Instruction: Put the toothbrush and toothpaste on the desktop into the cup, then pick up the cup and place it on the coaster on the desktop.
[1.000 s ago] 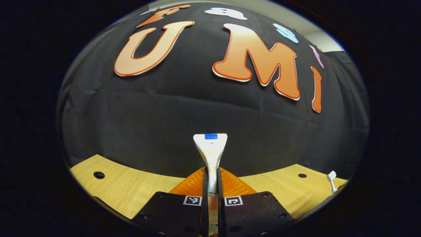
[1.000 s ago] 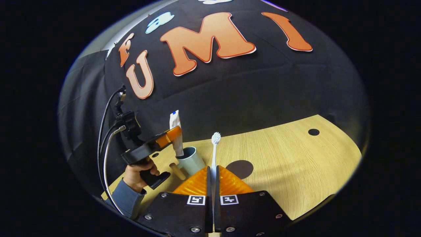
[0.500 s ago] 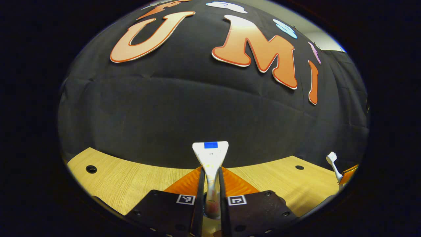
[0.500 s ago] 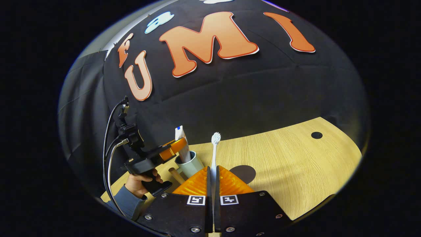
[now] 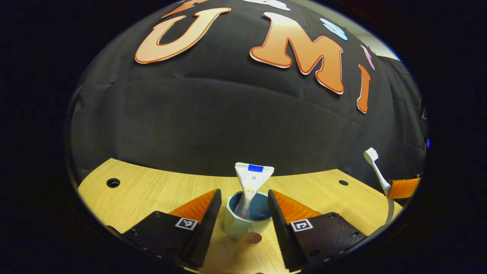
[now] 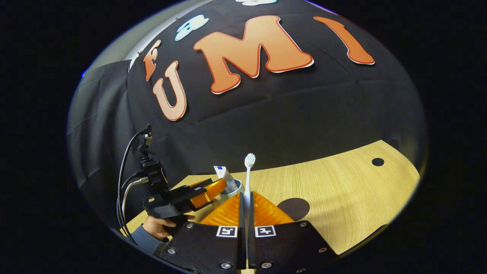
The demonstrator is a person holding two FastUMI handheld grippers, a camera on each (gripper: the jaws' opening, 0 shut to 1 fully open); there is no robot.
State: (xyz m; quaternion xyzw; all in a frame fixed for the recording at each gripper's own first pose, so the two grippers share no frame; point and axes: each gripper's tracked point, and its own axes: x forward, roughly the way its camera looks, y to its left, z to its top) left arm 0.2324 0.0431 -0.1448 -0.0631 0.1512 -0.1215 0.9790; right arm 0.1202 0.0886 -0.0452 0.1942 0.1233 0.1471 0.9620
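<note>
Pale-blue cup (image 5: 247, 222) sits dead centre on the wooden surface (image 5: 152, 194), and the toothpaste tube (image 5: 250, 182) stands in it, crimped end up, leaning on the rim. Left tongs (image 5: 243, 213) gape wide, one finger at nine o'clock of the cup, one at three, gripping nothing. A small brown round piece (image 5: 252, 238) shows at the cup's base at six o'clock; what it is, can't tell. In the right gripper view, right tongs (image 6: 246, 217) are clamped tight on the white toothbrush (image 6: 248, 179), bristles up at twelve. Dark round coaster (image 6: 293, 208) lies at three o'clock of those tongs, near. A hand (image 6: 161, 223) grips the other tool at nine o'clock.
</note>
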